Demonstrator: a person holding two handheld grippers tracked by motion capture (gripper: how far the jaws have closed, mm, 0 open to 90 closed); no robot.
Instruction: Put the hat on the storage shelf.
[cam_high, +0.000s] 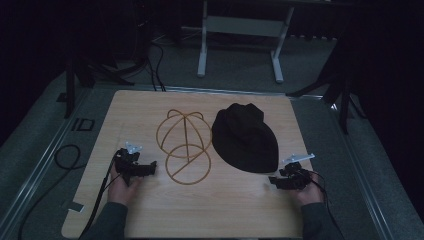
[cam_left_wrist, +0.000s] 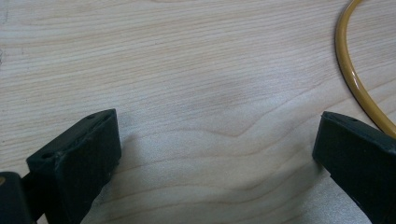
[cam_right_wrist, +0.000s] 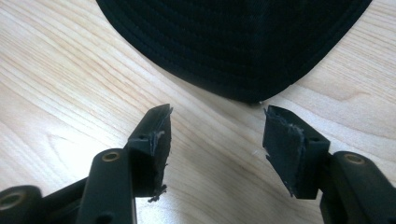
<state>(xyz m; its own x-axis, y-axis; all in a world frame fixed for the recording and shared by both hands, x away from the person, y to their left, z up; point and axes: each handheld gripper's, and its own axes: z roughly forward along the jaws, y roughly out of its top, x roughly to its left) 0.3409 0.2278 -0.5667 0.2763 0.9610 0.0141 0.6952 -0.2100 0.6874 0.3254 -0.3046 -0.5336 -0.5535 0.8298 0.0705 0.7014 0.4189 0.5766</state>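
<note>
Just short of the black cap (cam_right_wrist: 233, 42), the right gripper (cam_right_wrist: 215, 135) apparently gapes empty; left gripper (cam_left_wrist: 215, 154) wide.

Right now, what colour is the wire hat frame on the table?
Yellow-gold. The wire hat frame shows whole in the high view; its glossy colour reads best in the left gripper view.

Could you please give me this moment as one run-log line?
left gripper: open, beside wire cap frame | right gripper: open, just short of black cap brim | nothing held
</note>
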